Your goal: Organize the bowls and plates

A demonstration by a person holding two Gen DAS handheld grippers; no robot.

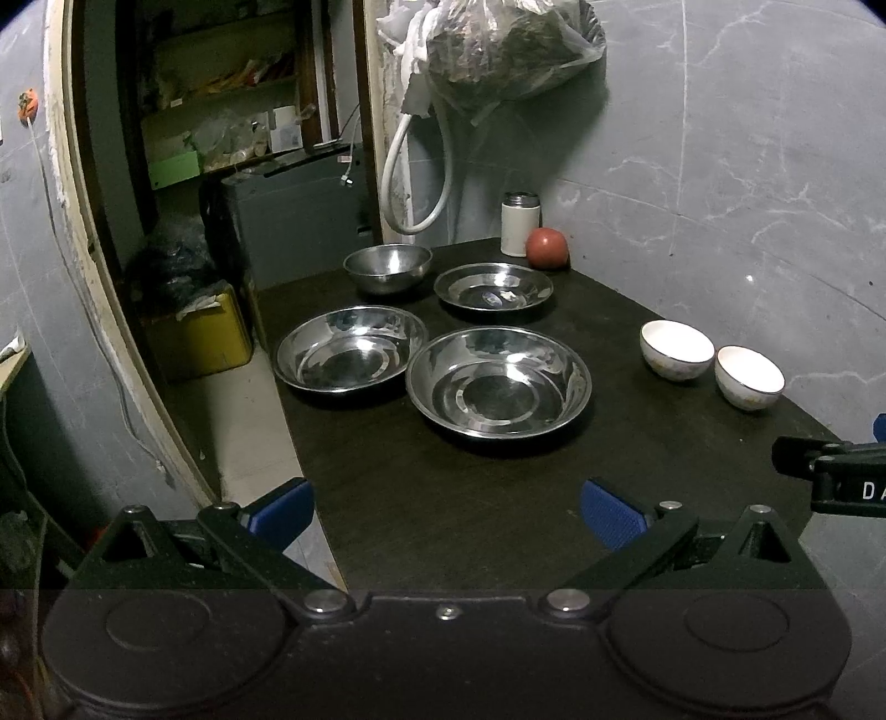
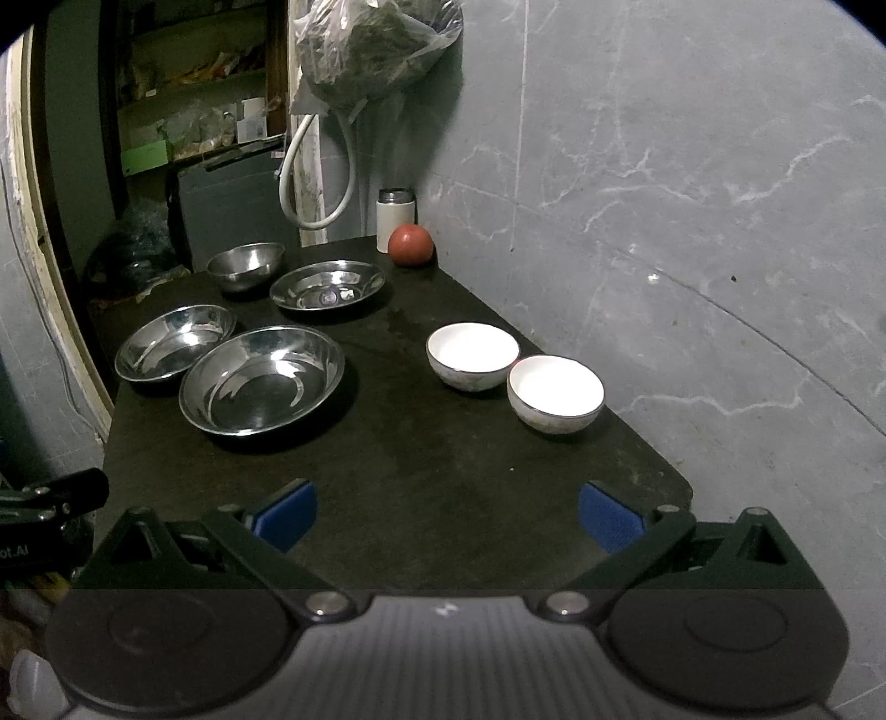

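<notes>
On a dark table (image 1: 470, 515) (image 2: 432, 471) lie three shallow steel plates (image 1: 498, 382) (image 1: 351, 354) (image 1: 493, 288) and, at the far edge, a small steel bowl (image 1: 387, 266) (image 2: 246, 265). Two white ceramic bowls (image 1: 676, 349) (image 1: 748, 376) stand side by side near the wall; in the right wrist view they are the bowls (image 2: 472, 348) (image 2: 555, 392). My left gripper (image 1: 447, 512) hovers open over the table's near edge, nothing between its blue pads. My right gripper (image 2: 447, 512) is open too, short of the white bowls.
A red tomato (image 1: 547, 248) (image 2: 410, 245) and a white canister (image 1: 519, 222) (image 2: 395, 219) stand in the far corner by the grey marble wall. A plastic bag (image 1: 498, 50) and white hose (image 1: 421, 166) hang above. A yellow box (image 1: 202, 338) sits on the floor to the left.
</notes>
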